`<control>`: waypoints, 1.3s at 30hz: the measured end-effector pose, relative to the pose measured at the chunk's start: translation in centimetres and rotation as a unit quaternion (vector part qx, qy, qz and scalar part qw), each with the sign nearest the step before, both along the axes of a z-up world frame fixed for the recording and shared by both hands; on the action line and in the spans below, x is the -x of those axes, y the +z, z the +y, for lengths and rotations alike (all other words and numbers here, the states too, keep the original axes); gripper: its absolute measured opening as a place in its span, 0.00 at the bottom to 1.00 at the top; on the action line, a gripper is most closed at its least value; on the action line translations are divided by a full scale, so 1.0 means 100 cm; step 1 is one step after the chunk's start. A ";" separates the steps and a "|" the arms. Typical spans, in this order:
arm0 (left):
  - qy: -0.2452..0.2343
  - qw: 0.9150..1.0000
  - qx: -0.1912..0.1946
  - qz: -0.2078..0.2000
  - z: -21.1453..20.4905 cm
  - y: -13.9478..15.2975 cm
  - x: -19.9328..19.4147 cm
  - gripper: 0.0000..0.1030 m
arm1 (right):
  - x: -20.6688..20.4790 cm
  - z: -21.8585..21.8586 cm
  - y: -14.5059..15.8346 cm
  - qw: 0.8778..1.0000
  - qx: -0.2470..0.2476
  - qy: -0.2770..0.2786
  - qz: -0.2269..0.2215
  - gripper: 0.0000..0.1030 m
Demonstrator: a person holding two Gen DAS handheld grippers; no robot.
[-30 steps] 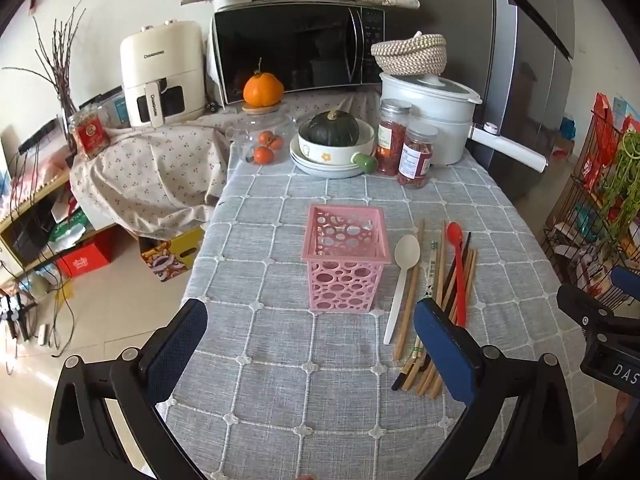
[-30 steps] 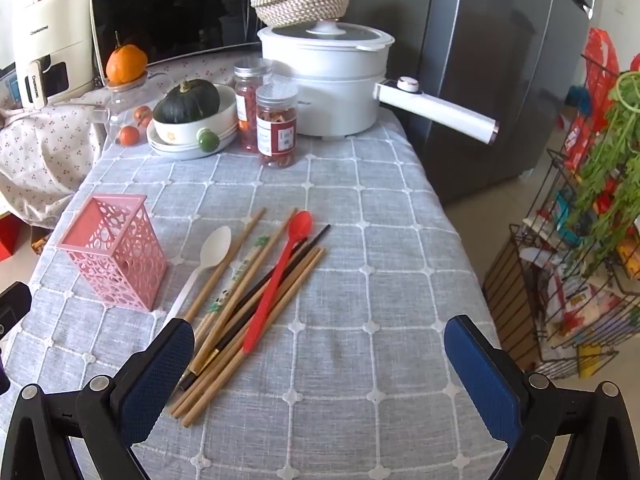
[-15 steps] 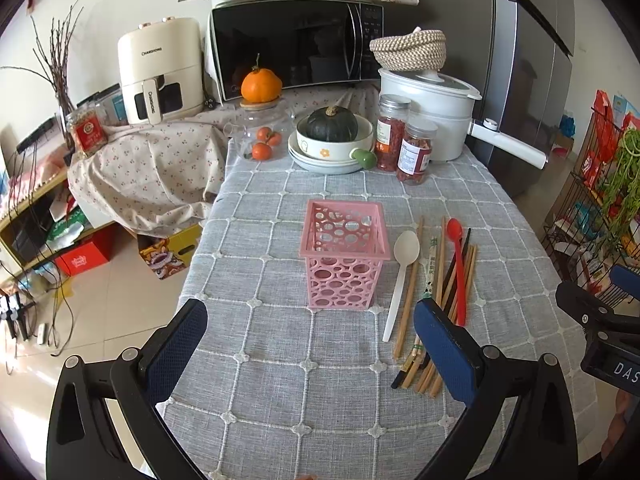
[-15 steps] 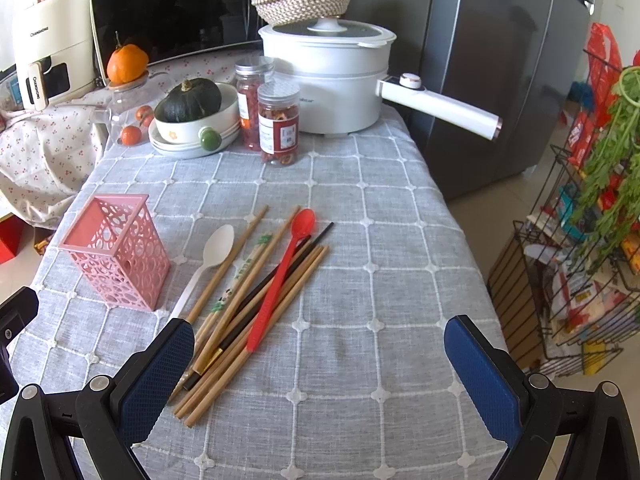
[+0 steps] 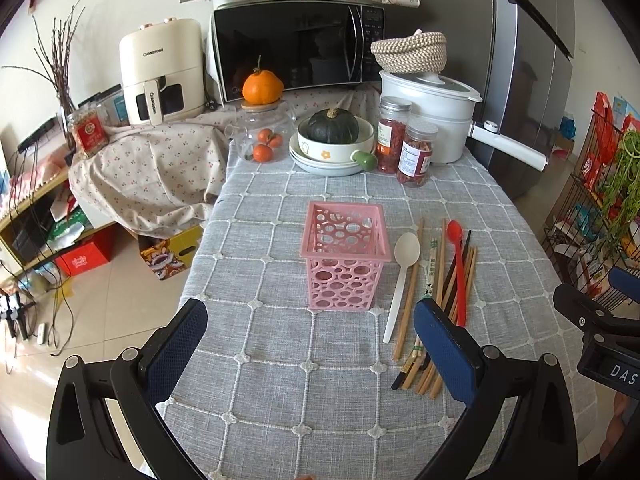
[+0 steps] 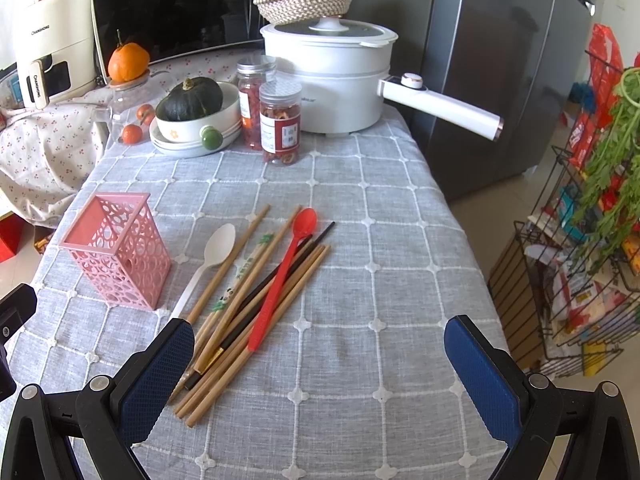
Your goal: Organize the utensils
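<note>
A pink perforated utensil holder [image 5: 345, 256] [image 6: 116, 249] stands upright and empty on the grey checked tablecloth [image 5: 280, 360]. Right of it lie a white spoon [image 5: 402, 276] [image 6: 212, 258], a red spoon [image 5: 458, 268] [image 6: 282, 276] and several wooden and black chopsticks [image 5: 438, 280] [image 6: 248, 300] in a loose bundle. My left gripper [image 5: 310, 344] hangs open above the near table, short of the holder, with nothing between its pads. My right gripper [image 6: 320, 368] is open too, its left pad beside the near ends of the chopsticks.
At the table's far end stand two jars [image 5: 404, 144], a bowl holding a dark squash [image 5: 332, 132], a glass jar of small oranges [image 5: 264, 136] and a white pot [image 6: 328, 80] whose handle juts right. A wire rack [image 6: 580, 240] is right of the table; floor and boxes lie left.
Both grippers have crept slightly forward and up; the holder and utensils sit a little lower in both views. Nothing on the table has moved.
</note>
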State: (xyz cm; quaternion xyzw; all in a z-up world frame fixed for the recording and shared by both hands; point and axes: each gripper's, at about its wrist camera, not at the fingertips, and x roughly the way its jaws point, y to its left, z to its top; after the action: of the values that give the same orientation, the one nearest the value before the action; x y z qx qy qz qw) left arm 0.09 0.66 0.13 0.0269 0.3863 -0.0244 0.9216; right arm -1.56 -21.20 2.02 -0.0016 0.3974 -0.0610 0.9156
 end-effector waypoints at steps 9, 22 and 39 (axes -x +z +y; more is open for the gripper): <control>0.001 1.000 -0.001 -0.001 0.000 -0.001 0.001 1.00 | -0.001 0.000 -0.001 1.000 -0.001 0.000 0.001 1.00; 0.001 1.000 0.000 -0.002 0.000 -0.002 0.001 1.00 | -0.001 0.001 -0.003 1.000 -0.002 -0.001 0.003 1.00; 0.005 1.000 0.002 -0.002 0.005 0.000 -0.002 1.00 | -0.004 0.003 -0.004 1.000 -0.007 -0.002 0.007 1.00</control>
State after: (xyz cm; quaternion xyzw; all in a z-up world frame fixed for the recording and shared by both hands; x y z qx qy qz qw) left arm 0.29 1.11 0.11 0.0235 0.3844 -0.0205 0.9226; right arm -1.19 -20.86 1.61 0.0046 0.4041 -0.0600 0.9127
